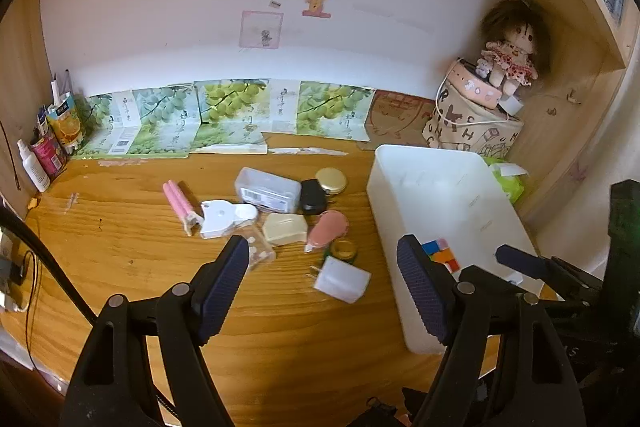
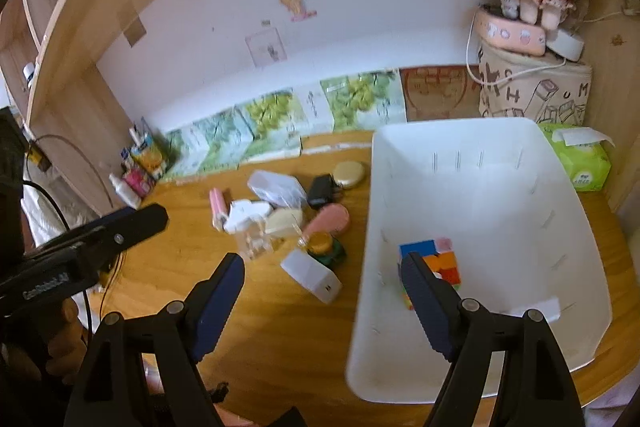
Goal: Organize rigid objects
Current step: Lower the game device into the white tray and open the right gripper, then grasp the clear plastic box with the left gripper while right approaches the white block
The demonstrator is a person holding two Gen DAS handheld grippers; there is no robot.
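Note:
A white plastic bin (image 1: 400, 203) (image 2: 576, 211) stands on the right of the wooden desk with a coloured puzzle cube (image 1: 440, 254) (image 2: 436, 259) inside. Left of it lies a cluster: a white plug adapter (image 1: 342, 279) (image 2: 312, 275), a pink oval case (image 1: 328, 229) (image 2: 326, 221), a cream box (image 1: 285, 229), a clear box (image 1: 268, 189) (image 2: 276, 189), a black charger (image 1: 313, 197), a gold round tin (image 1: 331, 180) (image 2: 349, 174), pink sticks (image 1: 178, 201). My left gripper (image 1: 323, 267) hangs open above the adapter. My right gripper (image 2: 323, 281) is open too, straddling the bin's left wall.
A doll (image 1: 510, 55) sits on a printed fabric box (image 1: 468, 123) at the back right, beside a green tissue pack (image 2: 584, 167). Bottles and cartons (image 1: 48, 143) stand at the back left. Printed cardboard (image 1: 224, 115) leans on the wall. A hand (image 2: 60, 339) holds the other gripper.

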